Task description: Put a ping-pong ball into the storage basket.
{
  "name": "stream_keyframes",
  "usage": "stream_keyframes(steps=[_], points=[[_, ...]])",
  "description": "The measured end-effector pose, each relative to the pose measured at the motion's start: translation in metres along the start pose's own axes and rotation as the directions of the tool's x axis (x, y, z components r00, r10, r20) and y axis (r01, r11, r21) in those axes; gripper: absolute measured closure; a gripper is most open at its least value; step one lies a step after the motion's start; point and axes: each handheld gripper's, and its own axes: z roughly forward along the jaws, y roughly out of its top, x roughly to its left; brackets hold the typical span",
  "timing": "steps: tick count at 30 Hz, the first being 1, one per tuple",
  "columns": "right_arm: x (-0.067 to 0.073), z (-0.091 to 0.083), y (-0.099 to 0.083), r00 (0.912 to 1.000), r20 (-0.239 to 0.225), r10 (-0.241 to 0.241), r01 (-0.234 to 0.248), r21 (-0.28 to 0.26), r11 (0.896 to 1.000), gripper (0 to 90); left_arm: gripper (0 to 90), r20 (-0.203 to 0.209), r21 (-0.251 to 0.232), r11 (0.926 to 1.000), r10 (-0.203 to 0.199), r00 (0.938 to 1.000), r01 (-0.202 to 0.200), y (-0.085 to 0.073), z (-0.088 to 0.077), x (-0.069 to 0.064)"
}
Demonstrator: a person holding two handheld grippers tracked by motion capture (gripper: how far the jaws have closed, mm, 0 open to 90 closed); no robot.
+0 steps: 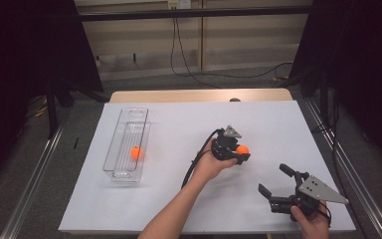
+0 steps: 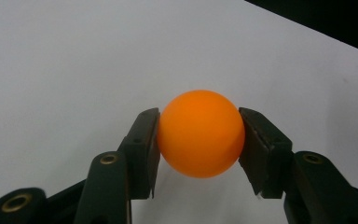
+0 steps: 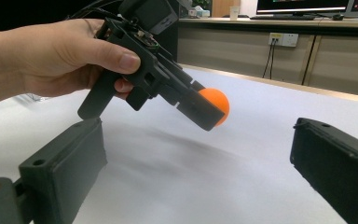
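Note:
My left gripper (image 1: 240,152) is shut on an orange ball (image 1: 242,149), held a little above the white table near its middle. In the left gripper view both black pads press the sides of the orange ball (image 2: 200,133). The right gripper view shows that same hand-held left gripper (image 3: 213,108) with the orange ball (image 3: 216,103) from the side, raised off the surface. My right gripper (image 1: 274,180) rests near the front right of the table, jaws wide apart and nothing between them. A second orange ball (image 1: 136,153) lies inside a clear plastic bin (image 1: 122,174) at the left.
The white sheet (image 1: 179,199) covers the table up to a wooden strip (image 1: 179,95) at the far edge. Black curtains stand at both sides, and cables run along the floor behind. A counter with monitors (image 3: 307,9) is in the background of the right gripper view.

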Motion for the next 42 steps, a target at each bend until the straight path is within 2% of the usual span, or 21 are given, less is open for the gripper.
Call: stream_keyframes(steps=[12, 22, 42], points=[[0.000, 0.000, 0.000, 1.0000, 0.001, 0.001, -0.001, 0.000, 1.000, 2.7, 51.0, -0.004, 0.009, 0.9996, -0.028, 0.9996, 0.028, -0.008, -0.009, 0.007], [0.001, 0.000, 0.000, 1.0000, -0.003, 0.002, -0.002, -0.002, 1.000, 2.7, 51.0, -0.015, 0.018, 0.9995, -0.025, 0.9996, 0.025, -0.012, -0.016, 0.009], [0.001, 0.001, 0.000, 1.0000, -0.007, 0.000, 0.000, -0.002, 1.000, 2.6, 51.0, -0.024, 0.017, 0.9984, -0.053, 0.9983, 0.053, -0.025, -0.033, 0.015]])
